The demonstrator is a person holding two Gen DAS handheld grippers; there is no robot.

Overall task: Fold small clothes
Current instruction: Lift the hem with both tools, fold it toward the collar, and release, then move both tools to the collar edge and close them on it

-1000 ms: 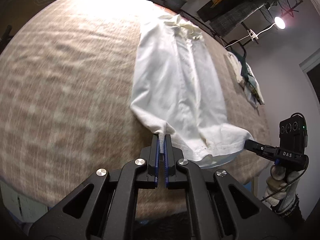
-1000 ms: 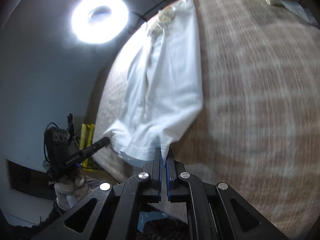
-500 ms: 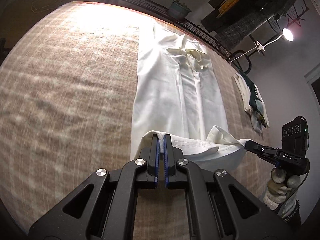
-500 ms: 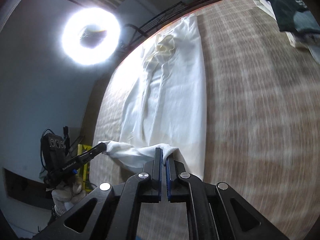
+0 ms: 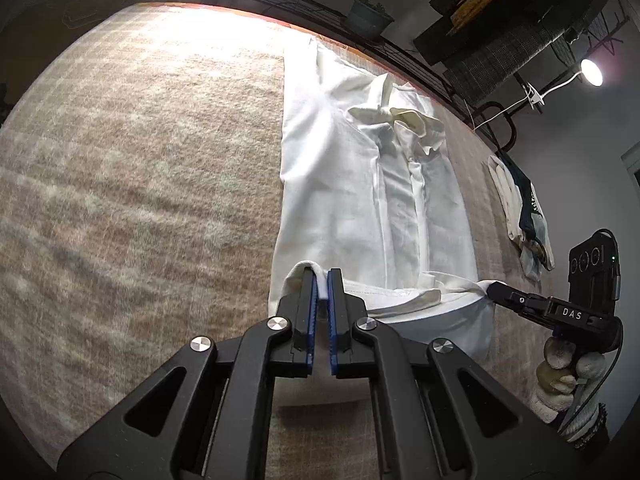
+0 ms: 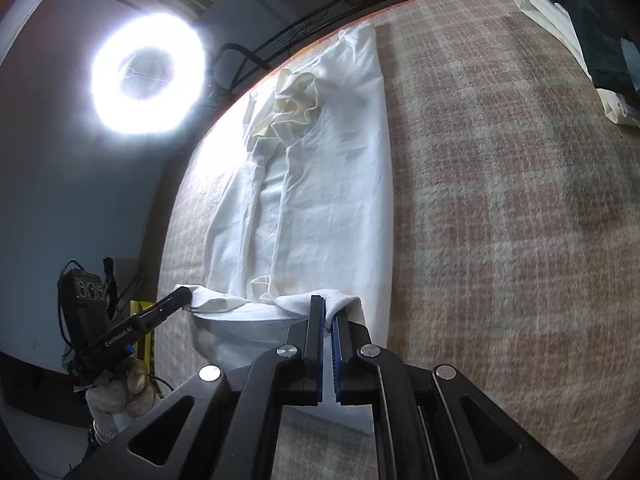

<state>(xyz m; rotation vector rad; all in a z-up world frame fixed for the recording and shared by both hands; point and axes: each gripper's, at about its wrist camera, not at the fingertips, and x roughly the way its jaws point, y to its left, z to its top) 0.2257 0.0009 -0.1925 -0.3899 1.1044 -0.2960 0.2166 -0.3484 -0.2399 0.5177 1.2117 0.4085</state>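
Note:
A white collared shirt [image 5: 360,184] lies lengthwise on a beige checked blanket [image 5: 140,200], collar at the far end; it also shows in the right wrist view [image 6: 320,200]. My left gripper [image 5: 321,276] is shut on the left corner of the shirt's bottom hem. My right gripper [image 6: 329,304] is shut on the right corner of the hem, and it also shows in the left wrist view [image 5: 494,290]. Both hold the hem lifted and folded back over the shirt's lower part. The left gripper appears in the right wrist view [image 6: 182,294].
A pile of folded clothes, white and dark green [image 5: 524,216], lies at the blanket's right side, also in the right wrist view [image 6: 580,32]. A ring light [image 6: 146,76] shines beyond the far left edge. A metal rack with a plant pot [image 5: 370,16] stands behind.
Both grippers have carried the hem from the blanket's near edge forward over the shirt, toward the collar. The lower part of the shirt is now doubled over.

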